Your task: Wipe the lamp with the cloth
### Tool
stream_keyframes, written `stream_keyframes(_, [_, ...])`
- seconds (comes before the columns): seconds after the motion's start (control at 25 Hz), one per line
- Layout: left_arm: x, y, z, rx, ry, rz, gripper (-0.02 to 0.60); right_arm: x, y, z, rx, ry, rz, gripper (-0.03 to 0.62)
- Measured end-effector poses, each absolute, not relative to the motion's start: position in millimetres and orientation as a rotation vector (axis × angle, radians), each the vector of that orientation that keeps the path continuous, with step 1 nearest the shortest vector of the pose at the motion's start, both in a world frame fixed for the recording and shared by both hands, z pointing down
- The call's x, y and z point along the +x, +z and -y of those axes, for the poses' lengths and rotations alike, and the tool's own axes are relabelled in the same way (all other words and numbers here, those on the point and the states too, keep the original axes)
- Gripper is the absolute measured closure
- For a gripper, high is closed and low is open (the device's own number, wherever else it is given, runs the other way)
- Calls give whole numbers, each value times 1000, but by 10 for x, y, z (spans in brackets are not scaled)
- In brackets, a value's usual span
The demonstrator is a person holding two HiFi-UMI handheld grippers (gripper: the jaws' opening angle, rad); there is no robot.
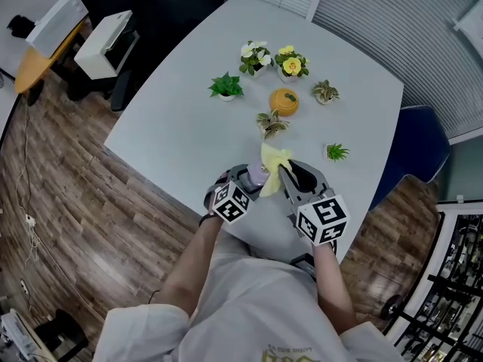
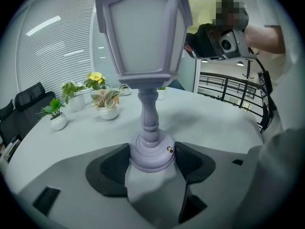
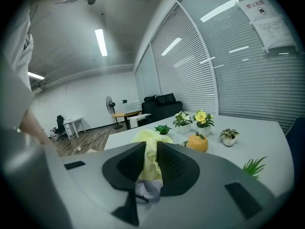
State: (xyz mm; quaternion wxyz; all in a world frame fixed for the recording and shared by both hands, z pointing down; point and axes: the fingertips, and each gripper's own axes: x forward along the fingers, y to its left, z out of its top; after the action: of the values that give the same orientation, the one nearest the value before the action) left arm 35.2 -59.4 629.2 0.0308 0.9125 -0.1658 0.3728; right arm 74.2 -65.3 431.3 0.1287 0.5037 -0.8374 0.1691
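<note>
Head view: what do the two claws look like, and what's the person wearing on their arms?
Both claws are grey plastic with black textured pads. The left claw and right claw each carry a white cube with black square markers. The person wears a white short-sleeved T-shirt.

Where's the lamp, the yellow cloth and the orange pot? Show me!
lamp (image 2: 148,106): left gripper view, on its thin stem.
yellow cloth (image 3: 151,159): right gripper view, on its bunched middle.
orange pot (image 1: 284,101): head view, on its round top.
</note>
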Motion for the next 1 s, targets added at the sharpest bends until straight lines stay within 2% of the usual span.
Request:
stream_keyframes(0.32, [351,6294,593,2811,1152,509,272,699,4312,524,1416,427,2417,513])
stream_keyframes(1.0, [347,6294,579,2815,1153,518,272,396,4235,390,1198,-72,2294,513])
